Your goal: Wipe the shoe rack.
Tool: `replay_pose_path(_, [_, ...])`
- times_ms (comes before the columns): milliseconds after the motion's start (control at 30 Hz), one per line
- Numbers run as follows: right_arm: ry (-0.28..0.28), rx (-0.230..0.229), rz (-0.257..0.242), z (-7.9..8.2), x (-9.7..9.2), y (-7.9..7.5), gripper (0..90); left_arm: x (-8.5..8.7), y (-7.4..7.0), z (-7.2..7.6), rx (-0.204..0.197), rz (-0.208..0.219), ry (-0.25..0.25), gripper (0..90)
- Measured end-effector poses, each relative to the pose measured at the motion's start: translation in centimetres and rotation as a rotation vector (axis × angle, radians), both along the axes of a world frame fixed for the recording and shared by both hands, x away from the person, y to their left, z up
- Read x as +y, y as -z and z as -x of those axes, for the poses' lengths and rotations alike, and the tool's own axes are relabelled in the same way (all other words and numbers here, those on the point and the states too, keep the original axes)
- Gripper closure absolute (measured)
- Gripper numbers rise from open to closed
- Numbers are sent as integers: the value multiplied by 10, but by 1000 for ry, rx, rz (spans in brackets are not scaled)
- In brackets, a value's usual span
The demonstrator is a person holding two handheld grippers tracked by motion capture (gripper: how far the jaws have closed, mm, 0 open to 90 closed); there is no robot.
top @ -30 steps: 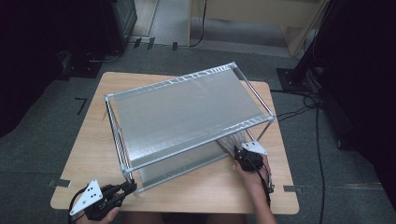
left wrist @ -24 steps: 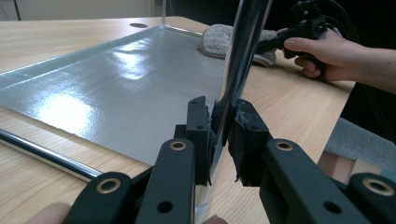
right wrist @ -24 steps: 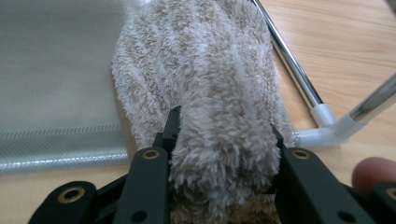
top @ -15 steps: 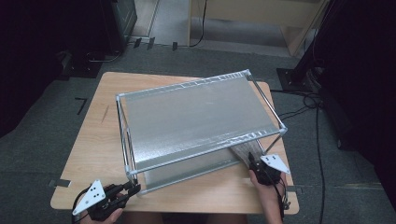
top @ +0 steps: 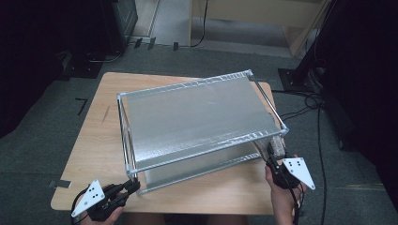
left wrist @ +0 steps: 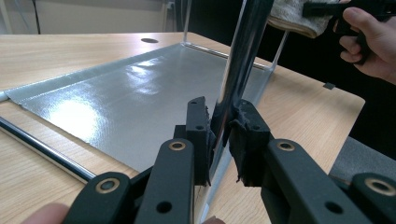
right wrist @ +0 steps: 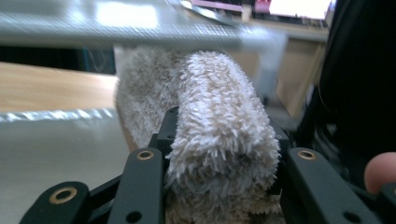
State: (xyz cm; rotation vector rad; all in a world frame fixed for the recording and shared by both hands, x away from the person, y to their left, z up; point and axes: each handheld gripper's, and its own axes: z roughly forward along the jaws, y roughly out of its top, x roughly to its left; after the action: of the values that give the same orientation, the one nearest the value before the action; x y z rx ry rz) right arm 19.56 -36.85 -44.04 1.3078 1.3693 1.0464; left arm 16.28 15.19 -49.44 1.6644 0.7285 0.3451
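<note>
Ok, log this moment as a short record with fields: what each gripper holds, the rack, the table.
left gripper: shut on the near-left upright post of the rack, low down
right gripper: shut on a folded beige cloth, at the rack's near-right corner
rack: two-tier metal frame with silvery shelves, set askew on the table
table: light wood, dark carpet around it

Rack (top: pixel 197 126) covers most of table (top: pixel 94 140); bare strips left, near edge passable.

The rack (top: pixel 197 126) stands on the table (top: pixel 98 140), with a cloth (top: pixel 277 146) at its near right corner.
</note>
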Motion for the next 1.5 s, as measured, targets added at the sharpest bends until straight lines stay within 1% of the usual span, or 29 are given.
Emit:
replay_pose_path(67, [38,42,-24,-3,-5,9,629,0,0,0,-2,-2,-3,786])
replay_pose_path(100, [46,78,-41,-6,-9,16,629,0,0,0,-1,-4,-4,786])
replay_pose_path(133, [47,132,-74,-10,-13,26,629,0,0,0,-1,-4,-4,787])
replay_pose_path(167, [46,174,-88,-13,-15,34,629,0,0,0,-4,-6,-4,787])
replay_pose_path(200, [48,222,-86,-16,-16,43,629,0,0,0,-4,-6,-3,787])
replay_pose_path(267, [55,277,-66,-19,-14,54,629,0,0,0,-3,-4,1,788])
replay_pose_path(333, [59,326,-84,-22,-14,62,630,0,0,0,-4,-6,3,788])
replay_pose_path(367, [62,339,-99,-22,-14,65,630,0,0,0,-4,-5,3,788])
replay_pose_path(433, [68,347,-116,-22,-14,63,629,0,0,-1,-2,-2,6,788])
replay_pose_path(500, [64,336,-131,-20,-14,55,629,1,1,-1,-1,2,6,787])
replay_pose_path(567, [60,278,-156,-15,-14,43,629,1,1,-1,-1,2,6,787])
replay_pose_path(600, [56,225,-159,-11,-13,34,629,1,0,-1,-1,1,6,787])
replay_pose_path(700, [33,55,-142,2,-9,6,624,2,1,-1,-1,3,4,787])
replay_pose_path(733, [26,17,-135,6,-9,-2,620,2,1,-1,-1,2,4,787])
replay_pose_path(767, [20,-4,-126,8,-9,-8,615,3,1,-2,1,4,3,787])
replay_pose_path(800, [14,7,-122,8,-10,-11,614,3,1,-2,1,4,2,787])
replay_pose_path(833, [13,28,-128,7,-12,-10,613,3,0,-2,2,4,1,786])
replay_pose_path(900, [31,51,-146,5,-17,1,609,3,0,-2,2,-1,-1,787])
replay_pose_path(967, [53,116,-164,-1,-21,18,608,1,0,-2,2,0,-2,787])
replay_pose_path(1000, [56,149,-165,-4,-22,26,608,1,0,-2,1,1,0,787])
replay_pose_path(1067, [70,228,-148,-9,-21,44,609,0,0,-2,0,-1,1,787])
replay_pose_path(1100, [71,255,-154,-11,-21,50,609,0,0,-2,0,-1,1,787])
replay_pose_path(1133, [71,294,-167,-15,-22,56,610,0,0,-2,0,0,2,787])
replay_pose_path(1167, [74,328,-188,-17,-23,62,609,0,0,-2,0,0,3,787])
replay_pose_path(1200, [76,343,-198,-18,-24,65,608,0,1,-3,0,2,4,787])
replay_pose_path(1267, [82,358,-201,-19,-23,67,608,0,1,-3,2,6,7,787])
replay_pose_path(1333, [82,360,-188,-19,-21,66,609,0,1,-3,4,10,8,787])
replay_pose_path(1433, [77,365,-188,-19,-16,66,610,0,1,-3,1,6,7,787])
replay_pose_path(1500, [58,361,-186,-18,-10,66,610,0,1,-3,-3,-2,4,788])
